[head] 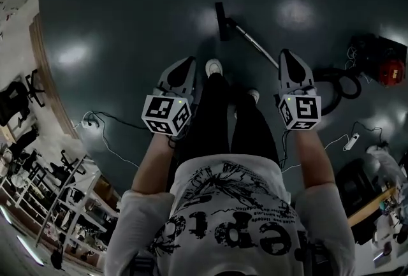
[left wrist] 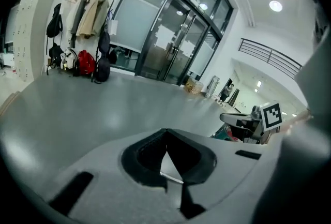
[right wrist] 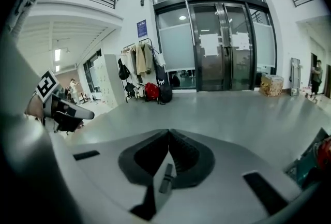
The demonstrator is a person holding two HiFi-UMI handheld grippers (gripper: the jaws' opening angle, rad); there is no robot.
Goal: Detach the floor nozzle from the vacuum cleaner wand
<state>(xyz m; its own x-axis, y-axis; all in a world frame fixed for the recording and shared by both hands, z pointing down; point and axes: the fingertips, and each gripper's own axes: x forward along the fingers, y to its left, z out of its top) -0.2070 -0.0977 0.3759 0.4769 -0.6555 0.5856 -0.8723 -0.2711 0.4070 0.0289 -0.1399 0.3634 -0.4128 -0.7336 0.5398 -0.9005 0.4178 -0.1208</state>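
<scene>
Both my claws are pinched fully shut on nothing. The left claw (head: 186, 63) and the right claw (head: 285, 55) hang short of the floor nozzle (head: 222, 21), one to each side of it, because I haven't reached it yet. The nozzle lies flat on the dark floor (head: 127, 13) just beyond my shoes, with its wand (head: 255, 44) slanting back from it toward my right claw. I judge the right should steady the wand beside the nozzle while the left pulls the nozzle free.
</scene>
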